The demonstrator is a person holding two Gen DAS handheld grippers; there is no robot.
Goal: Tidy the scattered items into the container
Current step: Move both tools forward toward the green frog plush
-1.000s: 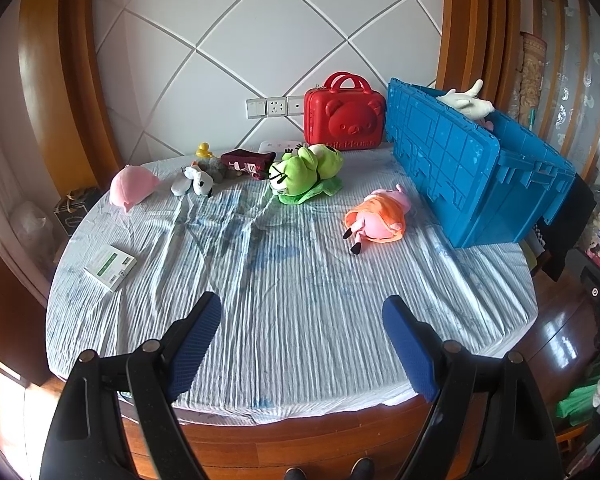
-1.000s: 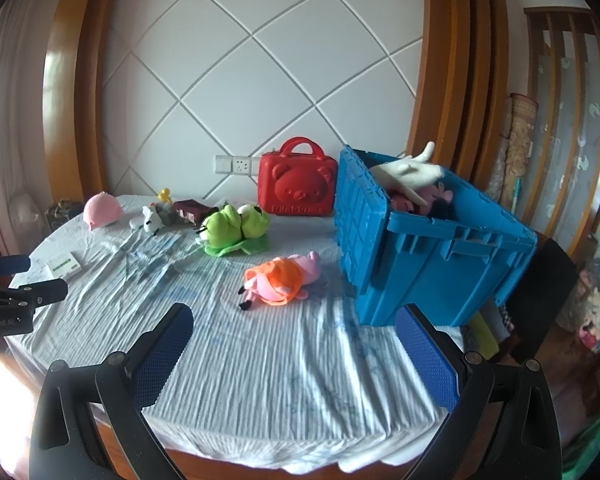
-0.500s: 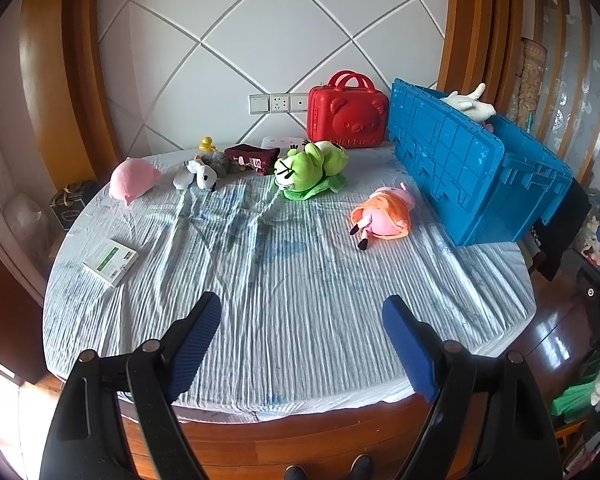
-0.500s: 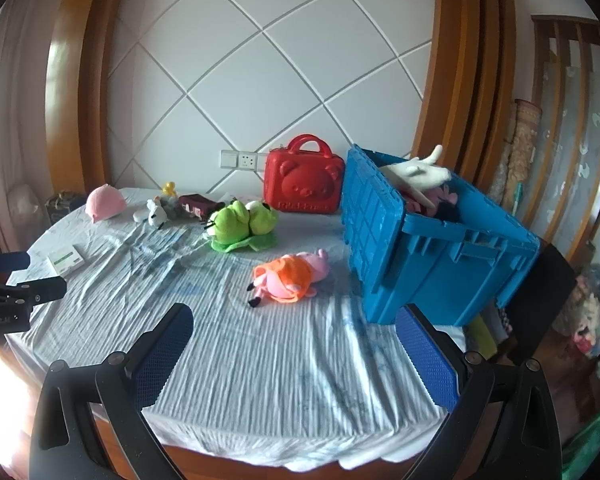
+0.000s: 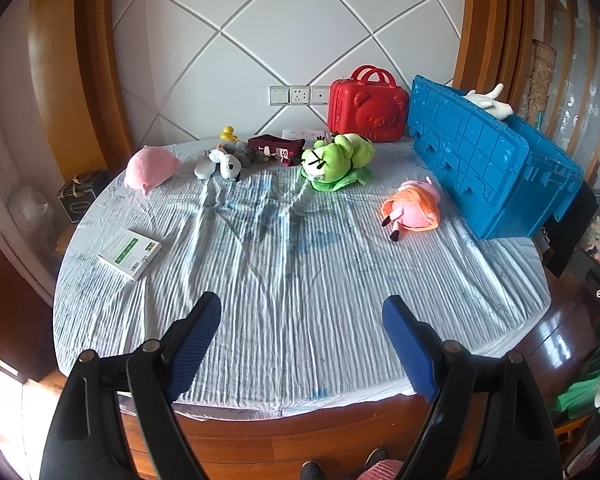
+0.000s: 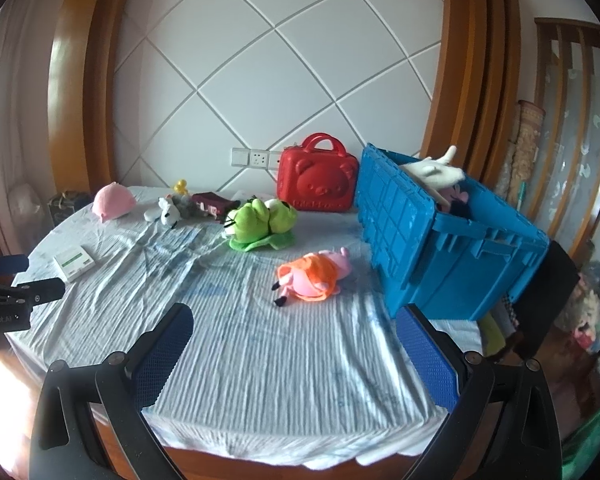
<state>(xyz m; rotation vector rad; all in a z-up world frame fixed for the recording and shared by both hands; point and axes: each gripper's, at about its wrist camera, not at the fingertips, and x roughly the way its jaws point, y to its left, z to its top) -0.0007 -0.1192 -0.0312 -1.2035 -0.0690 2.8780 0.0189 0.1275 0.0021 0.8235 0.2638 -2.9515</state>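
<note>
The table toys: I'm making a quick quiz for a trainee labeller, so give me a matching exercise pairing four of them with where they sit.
Things:
1. pink pig plush
2. green frog plush
3. white and green box
4. white plush

Places:
A. sticking up out of the blue crate
B. alone near the table's left edge
C. lying on the cloth right beside the blue crate
D. mid-table, in front of the red bear case

Pairs: 1-C, 2-D, 3-B, 4-A
</note>
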